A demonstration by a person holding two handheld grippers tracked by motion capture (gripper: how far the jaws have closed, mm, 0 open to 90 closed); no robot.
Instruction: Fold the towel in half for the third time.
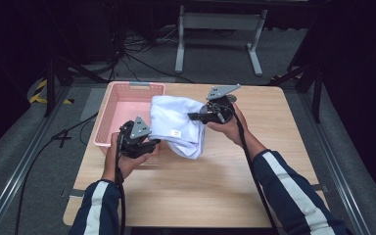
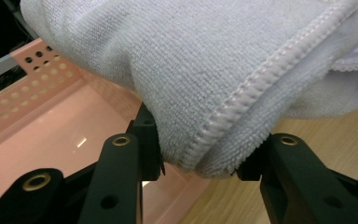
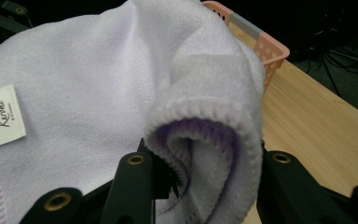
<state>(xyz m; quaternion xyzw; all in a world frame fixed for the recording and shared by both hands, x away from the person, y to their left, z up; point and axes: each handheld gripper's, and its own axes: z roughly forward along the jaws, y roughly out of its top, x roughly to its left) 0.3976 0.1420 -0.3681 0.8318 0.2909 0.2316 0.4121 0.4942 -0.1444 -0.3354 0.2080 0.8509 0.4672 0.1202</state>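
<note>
Nearest the lens in the left gripper view, the left gripper (image 2: 200,161) has its two black jaws closed partway on a stitched edge of the folded towel (image 2: 205,70), the cloth bunched and pinched between the pads. In the right gripper view, the right gripper (image 3: 205,177) likewise has its jaws partly closed on a rolled, hemmed fold of the same towel, cloth pressed on both sides. A small white label (image 3: 1,116) is sewn on the towel to the left of that fold.

Landmark: the pink basket (image 1: 108,115), standing at the far left corner of the wooden table (image 1: 215,181). In the high view the towel hangs lifted between the two grippers, its left part above the basket's right rim, the rest over bare table just right of the basket. The left gripper sits at the basket's near right corner; the right gripper is well to the basket's right, level with its middle.
</note>
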